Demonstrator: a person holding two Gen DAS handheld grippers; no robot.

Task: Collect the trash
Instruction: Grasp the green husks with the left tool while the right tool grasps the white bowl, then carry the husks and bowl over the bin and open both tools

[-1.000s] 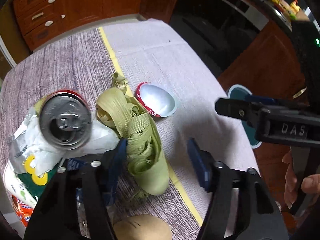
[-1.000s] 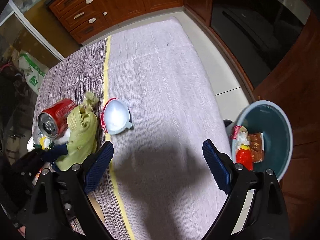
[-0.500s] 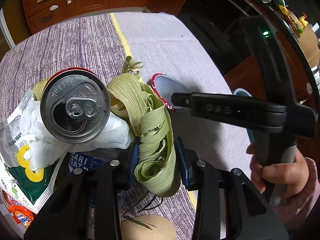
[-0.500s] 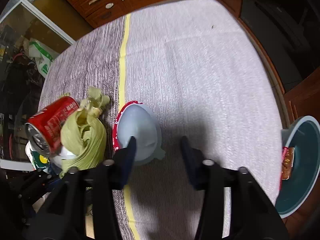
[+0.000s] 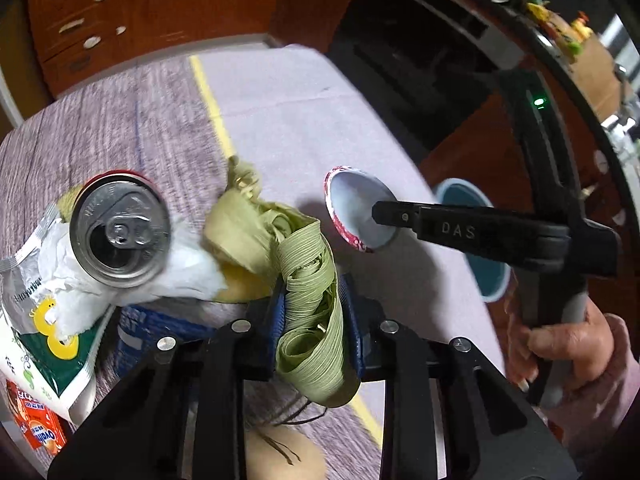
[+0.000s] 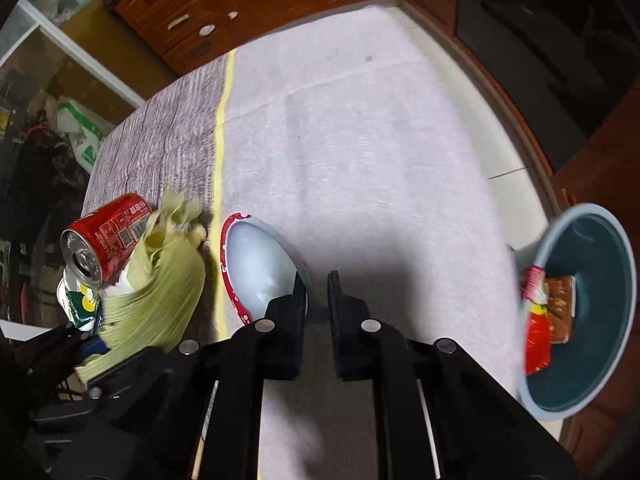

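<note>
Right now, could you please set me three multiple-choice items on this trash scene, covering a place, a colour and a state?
1. Where is the teal bin?
A. on the tablecloth
B. beyond the table's right edge
C. under the can

2. What colour is the soda can?
A. red
B. blue
C. silver all over

3. What does the left hand-held gripper hold?
A. nothing
B. the foil lid
C. the green leaf bundle

Answers: 1 B, it sits past the cloth edge in the right wrist view. 2 A, its side is red. 3 C, the blue pads press the bundle from both sides.
</note>
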